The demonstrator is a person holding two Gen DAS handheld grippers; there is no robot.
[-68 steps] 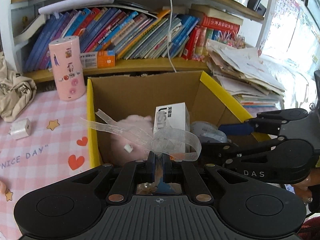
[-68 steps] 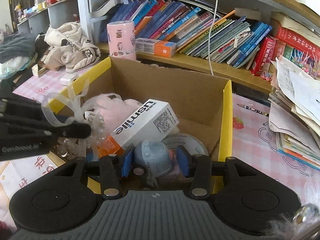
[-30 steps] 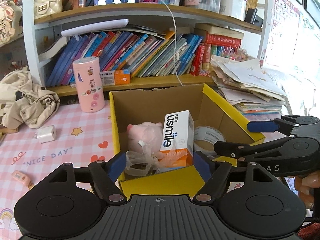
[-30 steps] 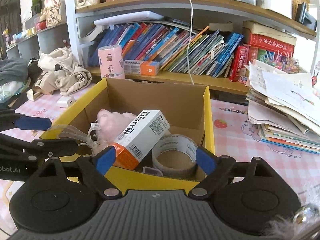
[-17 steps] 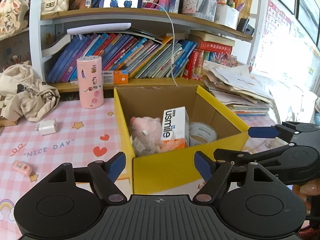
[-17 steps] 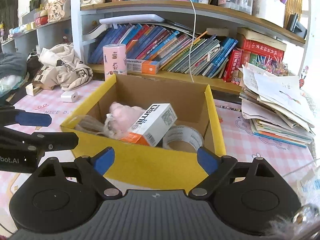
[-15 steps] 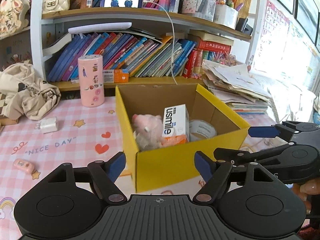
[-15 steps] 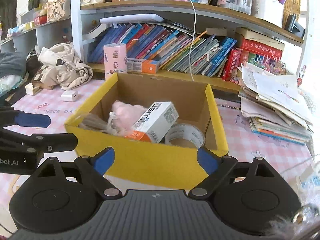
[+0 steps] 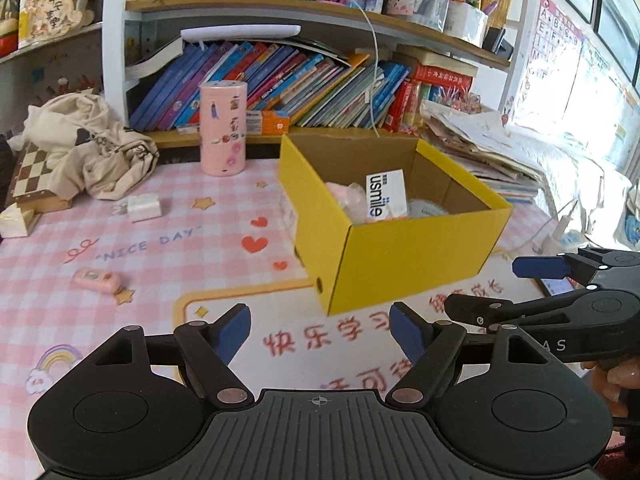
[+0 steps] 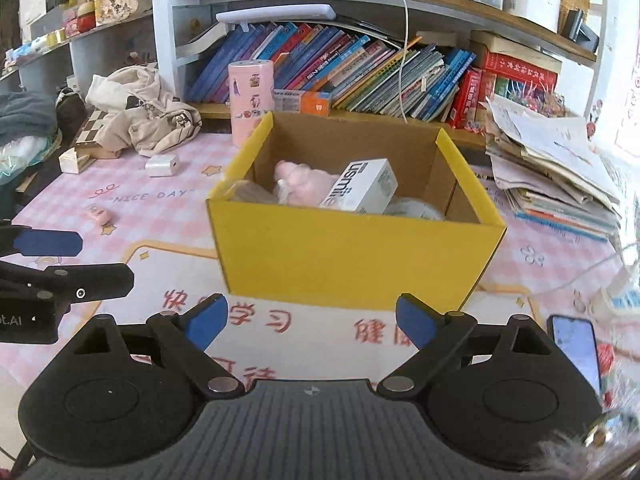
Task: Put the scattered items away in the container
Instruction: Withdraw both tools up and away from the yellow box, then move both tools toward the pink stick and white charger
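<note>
A yellow cardboard box (image 9: 404, 258) (image 10: 352, 256) stands on the pink checked table mat. Inside lie a white "usmile" carton (image 9: 386, 196) (image 10: 362, 192), a pink plush toy (image 10: 300, 180) (image 9: 346, 198), a clear ribbon bag (image 10: 244, 192) and a tape roll (image 10: 412, 208). My left gripper (image 9: 320, 330) is open and empty, well short of the box. My right gripper (image 10: 310, 322) is open and empty, also back from the box front.
A pink cylinder (image 9: 223, 128), a white charger block (image 9: 144, 208) and a small pink case (image 9: 96, 280) lie on the mat at left. Crumpled cloth (image 9: 88, 148), a bookshelf (image 9: 280, 84), a paper stack (image 10: 556, 176) and a phone (image 10: 574, 346) surround the mat.
Both grippers let go of their items inside the box, opened, and pulled back and up. The box now sits farther away in both views.
</note>
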